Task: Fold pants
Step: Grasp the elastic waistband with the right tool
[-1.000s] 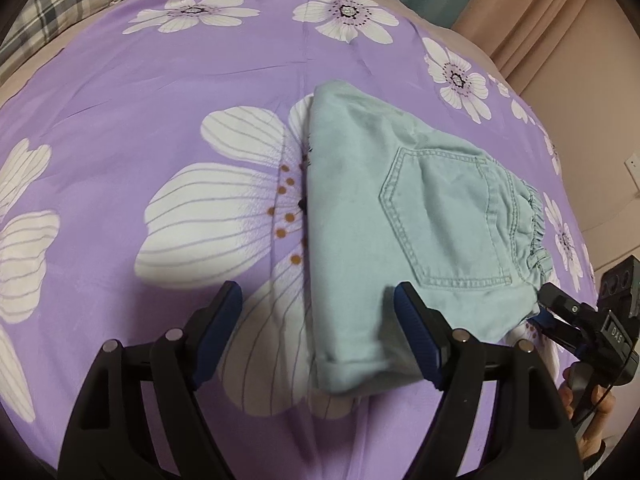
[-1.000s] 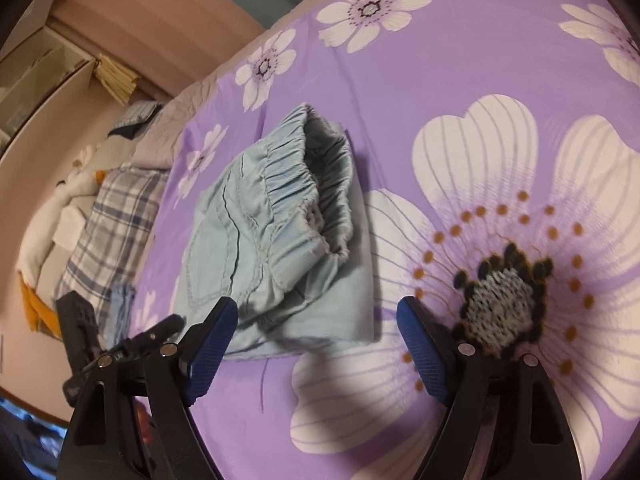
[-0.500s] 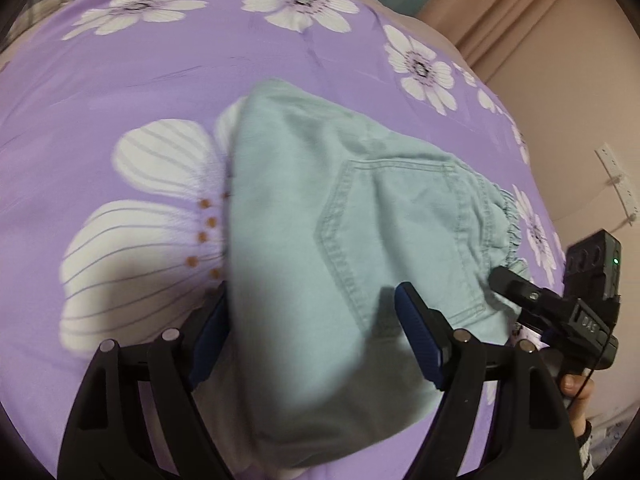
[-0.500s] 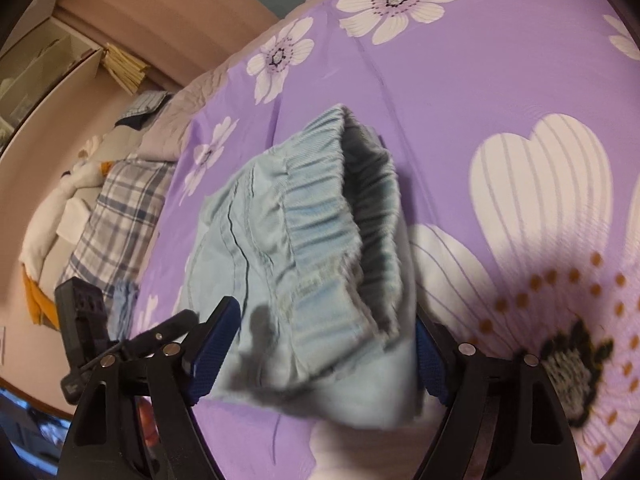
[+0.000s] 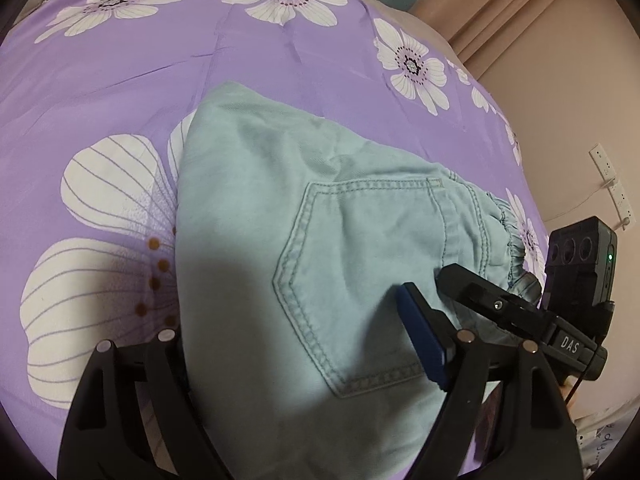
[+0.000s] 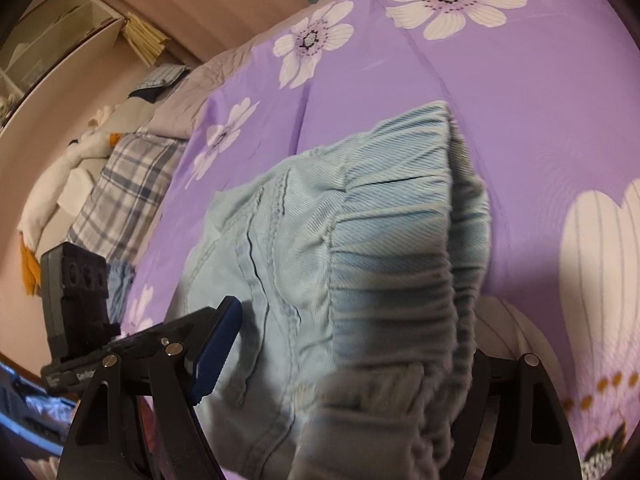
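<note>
The light blue-green pants [image 5: 280, 216] lie folded in a compact bundle on the purple flowered bedspread [image 5: 120, 80], back pocket up. My left gripper [image 5: 296, 352] is open, its jaws straddling the bundle's near end; its left fingertip is hidden under or beside the cloth. My right gripper [image 6: 344, 348] is open around the elastic waistband end [image 6: 400, 248] of the same pants, right fingertip hidden behind the fabric. Each gripper shows in the other's view, the right gripper [image 5: 520, 312] at the waistband and the left gripper [image 6: 120, 344] at the far end.
The bedspread spreads wide around the bundle. A plaid pillow [image 6: 120, 196] and white bedding [image 6: 68, 176] lie at the bed's head. A wall with a socket strip [image 5: 612, 184] stands beyond the bed's edge, with curtains [image 5: 500, 4] behind.
Both grippers have moved forward onto the folded pants, from short of the bundle to straddling its two ends. The jaws stay open.
</note>
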`<state>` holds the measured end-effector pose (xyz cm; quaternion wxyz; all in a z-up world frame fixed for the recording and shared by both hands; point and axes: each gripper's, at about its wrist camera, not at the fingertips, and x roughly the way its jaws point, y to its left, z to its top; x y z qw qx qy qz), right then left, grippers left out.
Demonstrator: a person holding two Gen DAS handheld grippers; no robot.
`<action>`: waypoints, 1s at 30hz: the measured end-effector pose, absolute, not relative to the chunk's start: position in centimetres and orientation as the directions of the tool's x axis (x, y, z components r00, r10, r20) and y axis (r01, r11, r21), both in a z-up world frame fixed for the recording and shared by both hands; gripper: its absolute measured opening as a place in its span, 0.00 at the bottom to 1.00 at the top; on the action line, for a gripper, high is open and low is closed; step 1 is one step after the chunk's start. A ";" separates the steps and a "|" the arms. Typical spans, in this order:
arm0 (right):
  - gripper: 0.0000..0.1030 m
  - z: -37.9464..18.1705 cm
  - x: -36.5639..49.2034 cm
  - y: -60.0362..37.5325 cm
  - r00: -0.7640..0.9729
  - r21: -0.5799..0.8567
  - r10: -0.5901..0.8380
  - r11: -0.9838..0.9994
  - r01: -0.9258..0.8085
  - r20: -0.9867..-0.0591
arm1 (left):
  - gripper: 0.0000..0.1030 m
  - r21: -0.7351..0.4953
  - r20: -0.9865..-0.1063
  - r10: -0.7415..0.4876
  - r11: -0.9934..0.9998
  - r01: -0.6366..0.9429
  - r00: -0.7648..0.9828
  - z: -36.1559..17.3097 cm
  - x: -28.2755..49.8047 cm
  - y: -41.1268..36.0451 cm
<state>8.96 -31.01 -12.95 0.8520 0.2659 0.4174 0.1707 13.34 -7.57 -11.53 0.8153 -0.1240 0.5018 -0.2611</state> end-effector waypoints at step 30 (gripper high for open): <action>0.34 -10.2 5.1 -28.1 0.707 0.505 0.395 0.861 -0.062 -0.587 | 0.28 -0.492 -0.720 -0.528 0.846 0.206 0.450 -9.1 8.5 -5.2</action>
